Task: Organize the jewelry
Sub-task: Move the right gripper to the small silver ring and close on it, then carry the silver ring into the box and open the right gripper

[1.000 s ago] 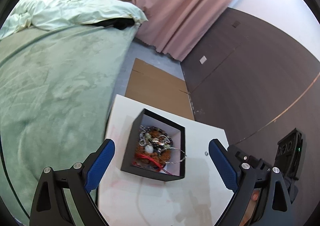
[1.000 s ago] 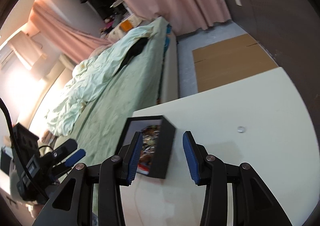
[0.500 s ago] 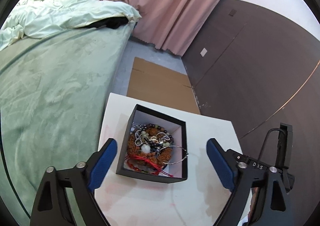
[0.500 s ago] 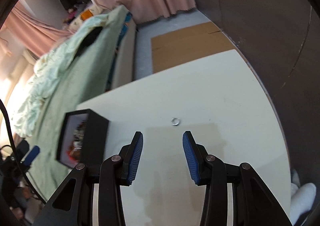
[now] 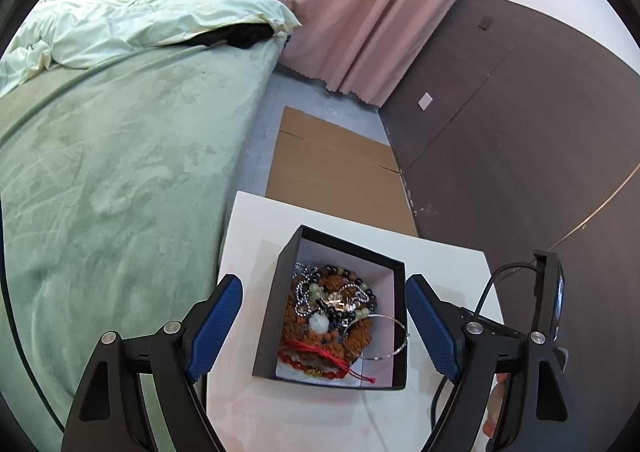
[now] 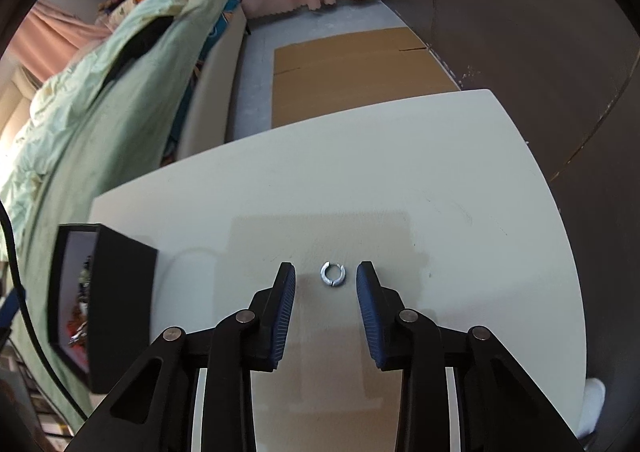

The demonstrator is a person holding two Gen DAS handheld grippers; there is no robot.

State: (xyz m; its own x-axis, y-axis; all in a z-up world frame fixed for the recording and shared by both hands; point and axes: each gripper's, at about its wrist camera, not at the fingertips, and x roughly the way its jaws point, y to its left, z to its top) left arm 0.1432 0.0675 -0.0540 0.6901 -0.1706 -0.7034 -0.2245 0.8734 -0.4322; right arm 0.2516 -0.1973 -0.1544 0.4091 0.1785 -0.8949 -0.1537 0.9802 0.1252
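No legible writing. White table (image 6: 400, 180), green bed (image 5: 100, 172), pink curtain (image 5: 360, 12), cardboard (image 6: 352, 64) on floor. Black jewelry box (image 5: 280, 292) near table's left edge. Silver ring (image 6: 333, 274) mid-table between parted right gripper (image 6: 326, 280) pads, untouched. Left gripper (image 5: 324, 308) wide open, empty.

A white table (image 6: 400, 180) carries a black open box (image 5: 338, 316) heaped with beaded bracelets, chains and a thin silver bangle near its left edge, and, well apart on the bare top, a small silver ring (image 6: 333, 274) lying flat.
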